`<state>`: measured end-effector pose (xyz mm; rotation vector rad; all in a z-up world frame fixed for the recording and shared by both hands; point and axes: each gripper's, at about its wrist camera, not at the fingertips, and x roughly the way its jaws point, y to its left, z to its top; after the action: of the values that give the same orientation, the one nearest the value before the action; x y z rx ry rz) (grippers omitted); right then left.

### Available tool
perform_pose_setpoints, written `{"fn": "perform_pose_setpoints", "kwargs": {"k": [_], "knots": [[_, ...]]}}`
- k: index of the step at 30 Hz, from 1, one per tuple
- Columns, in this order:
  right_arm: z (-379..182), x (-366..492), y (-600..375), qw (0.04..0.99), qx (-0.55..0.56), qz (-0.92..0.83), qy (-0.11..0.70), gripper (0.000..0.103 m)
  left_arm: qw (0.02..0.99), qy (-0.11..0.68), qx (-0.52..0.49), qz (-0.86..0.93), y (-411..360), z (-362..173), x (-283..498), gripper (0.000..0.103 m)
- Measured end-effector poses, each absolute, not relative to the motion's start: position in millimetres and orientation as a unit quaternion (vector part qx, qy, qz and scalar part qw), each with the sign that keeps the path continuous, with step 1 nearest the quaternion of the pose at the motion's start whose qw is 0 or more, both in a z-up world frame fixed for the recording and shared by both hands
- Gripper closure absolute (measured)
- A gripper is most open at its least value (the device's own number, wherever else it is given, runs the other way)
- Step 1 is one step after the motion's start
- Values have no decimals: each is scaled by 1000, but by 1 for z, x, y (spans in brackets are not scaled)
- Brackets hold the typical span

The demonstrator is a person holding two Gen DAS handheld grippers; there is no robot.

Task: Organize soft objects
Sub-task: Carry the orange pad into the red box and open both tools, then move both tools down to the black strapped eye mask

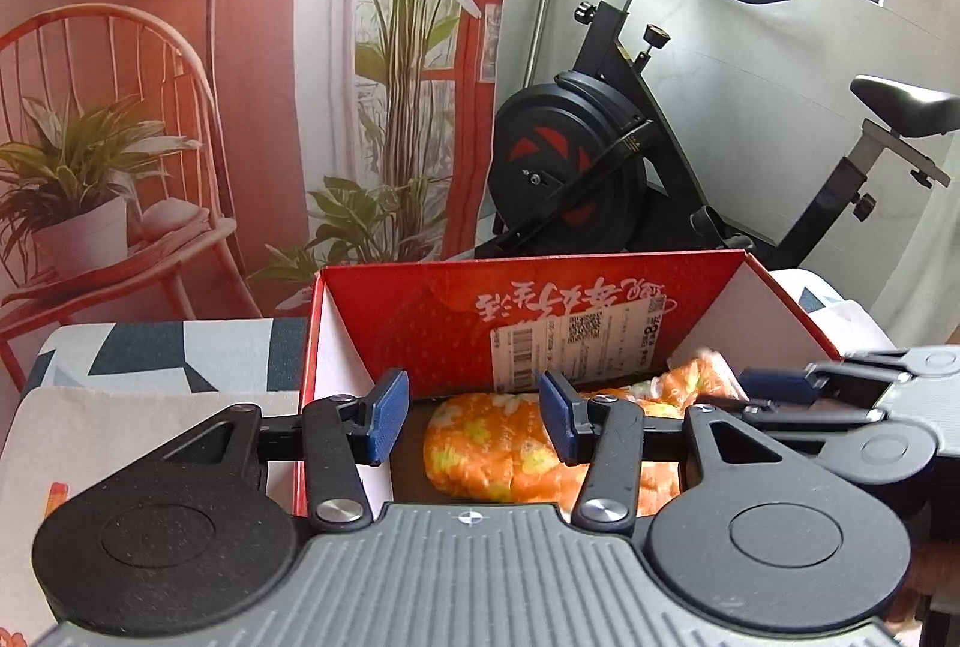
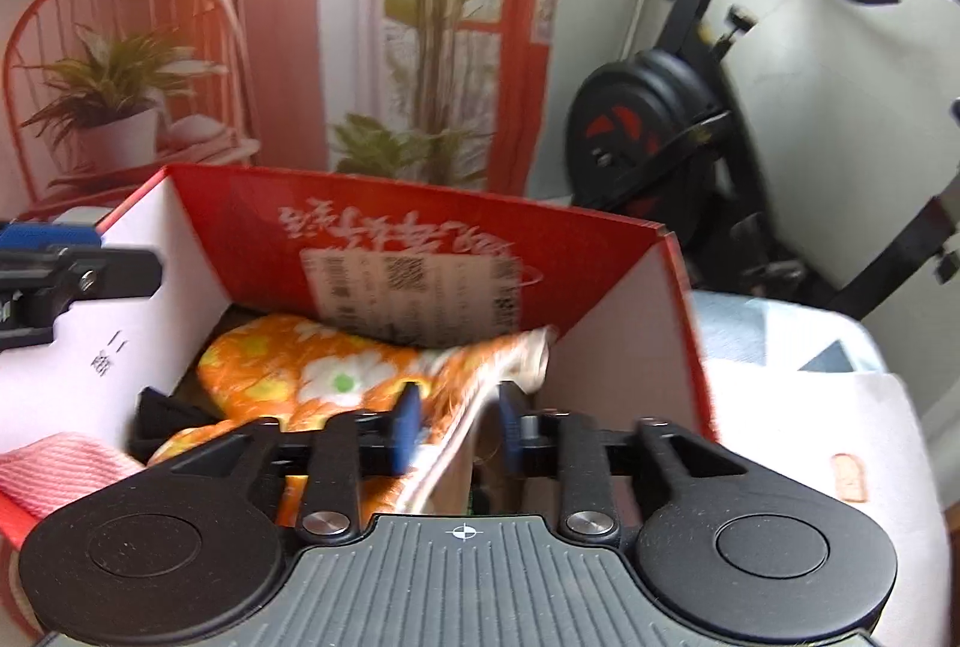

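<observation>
An orange floral cloth [image 1: 498, 443] lies bunched inside an open red cardboard box [image 1: 456, 311] with white inner walls. My left gripper [image 1: 474, 419] hangs open over the box's left end, its blue pads apart and clear of the cloth. In the right wrist view the same cloth [image 2: 288, 365] fills the box [image 2: 420, 221]. My right gripper [image 2: 459, 428] stands open low in the box, and the cloth's white-edged corner runs up between its pads without being pinched. A pink cloth [image 2: 60, 467] lies over the box's near left rim.
The box sits on a patterned table cover [image 1: 162, 353] with a white sheet [image 2: 798, 425] on it. An exercise bike [image 1: 576, 161] stands behind on the right. A printed backdrop [image 1: 180, 107] of a chair, a lamp and plants hangs behind on the left.
</observation>
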<state>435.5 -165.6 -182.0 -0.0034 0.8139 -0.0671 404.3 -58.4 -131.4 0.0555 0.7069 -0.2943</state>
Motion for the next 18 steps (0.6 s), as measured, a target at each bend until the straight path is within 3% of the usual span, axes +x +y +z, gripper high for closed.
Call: {"fn": "perform_pose_setpoints", "kwargs": {"k": [9, 14, 18], "knots": [[-156, 391, -169, 942, -18, -13, 335, 50, 927, 339, 21, -158, -50, -121, 375, 52], [-136, 345, -164, 960, -7, 14, 281, 33, 927, 335, 13, -167, -42, -113, 343, 51], [-127, 302, -160, 969, 17, 30, 245, 3, 927, 330, 5, -178, -32, -109, 315, 43]]}}
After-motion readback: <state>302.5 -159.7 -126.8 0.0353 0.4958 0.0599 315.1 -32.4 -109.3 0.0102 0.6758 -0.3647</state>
